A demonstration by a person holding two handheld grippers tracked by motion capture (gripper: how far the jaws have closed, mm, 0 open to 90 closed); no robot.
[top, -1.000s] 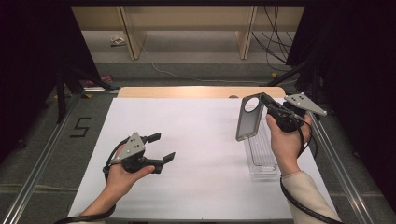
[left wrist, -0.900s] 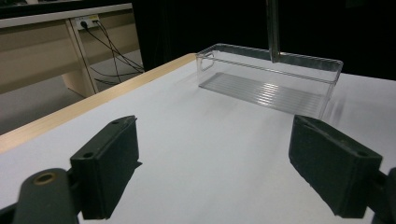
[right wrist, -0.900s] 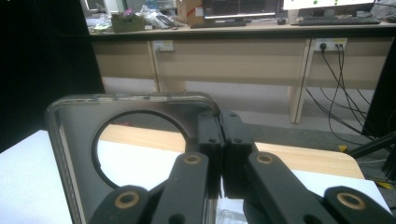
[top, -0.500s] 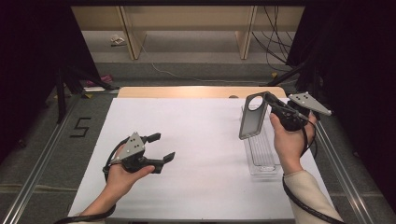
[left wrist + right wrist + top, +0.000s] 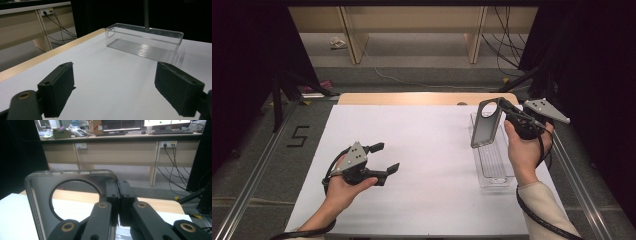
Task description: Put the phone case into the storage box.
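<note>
The right gripper (image 5: 504, 106) has its two black jaws pressed together on the edge of a dark grey, flat, translucent plastic lid with a round hole (image 5: 486, 123). In the right gripper view the jaws meet at the rim of this lid (image 5: 75, 195), just beside the hole. The lid hangs in the air, tilted, with its lower end above the far part of a clear rectangular plastic container (image 5: 493, 162). I cannot tell if the lid touches the container. The container stands on the white table surface (image 5: 432, 145), just beside the right hand (image 5: 524, 150).

The left gripper (image 5: 384, 157) is well apart from the container, low over the table's left part. Its jaws stand wide apart and hold nothing; between them, the left gripper view shows the container (image 5: 145, 41) farther off.
</note>
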